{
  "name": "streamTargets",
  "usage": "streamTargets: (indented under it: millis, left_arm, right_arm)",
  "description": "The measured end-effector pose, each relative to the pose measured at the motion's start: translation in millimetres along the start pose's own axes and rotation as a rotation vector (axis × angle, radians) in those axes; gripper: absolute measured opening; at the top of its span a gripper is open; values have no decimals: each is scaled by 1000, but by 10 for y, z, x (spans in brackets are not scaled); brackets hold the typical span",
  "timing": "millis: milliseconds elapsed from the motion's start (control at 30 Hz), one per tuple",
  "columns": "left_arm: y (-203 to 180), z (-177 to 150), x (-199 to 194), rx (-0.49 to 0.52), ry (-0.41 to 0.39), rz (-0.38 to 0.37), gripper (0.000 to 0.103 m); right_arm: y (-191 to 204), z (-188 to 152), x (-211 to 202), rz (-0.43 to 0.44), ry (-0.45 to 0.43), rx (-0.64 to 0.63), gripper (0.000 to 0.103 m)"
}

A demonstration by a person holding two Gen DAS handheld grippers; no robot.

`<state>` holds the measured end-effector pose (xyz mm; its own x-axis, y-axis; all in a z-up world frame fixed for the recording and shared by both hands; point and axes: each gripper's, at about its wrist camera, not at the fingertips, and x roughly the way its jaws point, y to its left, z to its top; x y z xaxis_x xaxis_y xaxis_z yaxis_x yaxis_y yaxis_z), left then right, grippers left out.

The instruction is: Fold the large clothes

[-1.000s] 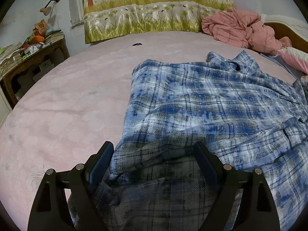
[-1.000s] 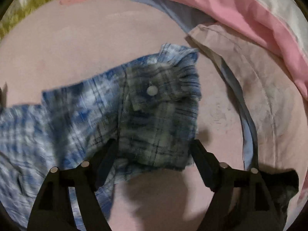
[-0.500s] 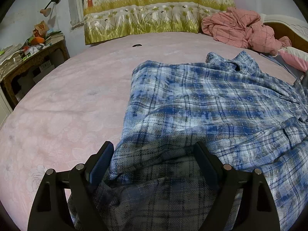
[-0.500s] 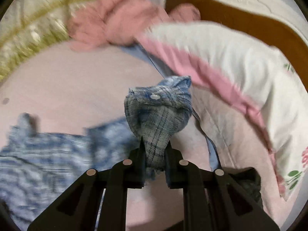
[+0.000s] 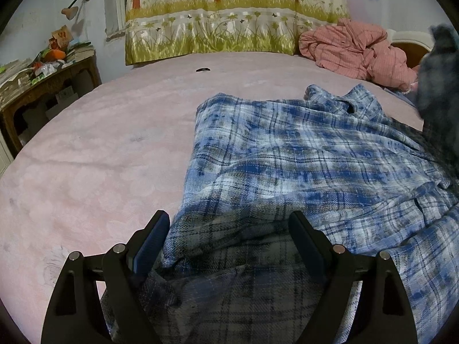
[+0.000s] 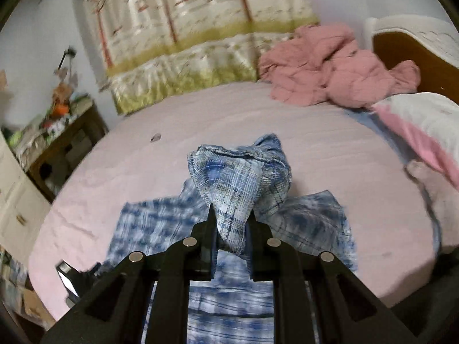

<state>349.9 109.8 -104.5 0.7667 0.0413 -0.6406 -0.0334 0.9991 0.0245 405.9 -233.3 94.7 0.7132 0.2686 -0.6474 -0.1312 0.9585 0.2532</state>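
Note:
A blue plaid shirt (image 5: 301, 160) lies spread on the pink bed (image 5: 100, 154), its collar toward the far side. My left gripper (image 5: 229, 229) stands open over the shirt's near hem, with cloth lying between its fingers and no pinch on it. In the right wrist view my right gripper (image 6: 231, 220) is shut on the shirt's sleeve cuff (image 6: 238, 183), which bunches up above the jaws, raised over the rest of the shirt (image 6: 160, 223). The lifted sleeve (image 5: 439, 86) shows as a dark blur at the right edge of the left wrist view.
A crumpled pink blanket (image 5: 355, 48) and a pink-and-white pillow (image 6: 424, 123) lie by the wooden headboard (image 6: 416, 48). A cluttered wooden side table (image 5: 43, 86) stands left of the bed. A small dark object (image 5: 203, 69) rests on the sheet near the curtain (image 5: 229, 14).
My right gripper closed on the sleeve cuff, then lifted it and swung toward the shirt's body. The left gripper and the cloth under it stayed still.

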Motion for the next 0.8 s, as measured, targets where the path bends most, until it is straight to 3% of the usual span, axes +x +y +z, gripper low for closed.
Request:
streamTargets:
  millis: [133, 233, 333, 400, 533, 600, 700, 800]
  left_arm:
    - [-1, -1, -6, 0, -2, -5, 86]
    - [7, -2, -4, -4, -1, -14, 86]
    - [16, 0, -14, -1, 0, -15, 86]
    - [18, 5, -39, -2, -14, -19, 86]
    - [-70, 37, -397, 32, -156, -34, 86]
    - [-194, 89, -611, 51, -200, -120, 86]
    - [-467, 209, -674, 45, -156, -255, 87]
    - [-796, 364, -402, 6, -19, -384, 87]
  right_arm:
    - [137, -525, 727, 82, 146, 120, 15]
    - [211, -836, 1049, 92, 191, 115, 16]
    - [392, -1050, 1149, 50, 205, -24, 27]
    - [455, -1110, 1136, 63, 205, -76, 43]
    - [214, -1069, 841, 88, 87, -52, 58]
    - [53, -986, 656, 15, -13, -48, 75]
    - [-250, -914, 440, -149, -154, -19, 82]
    - [-559, -917, 400, -236, -208, 18, 83]
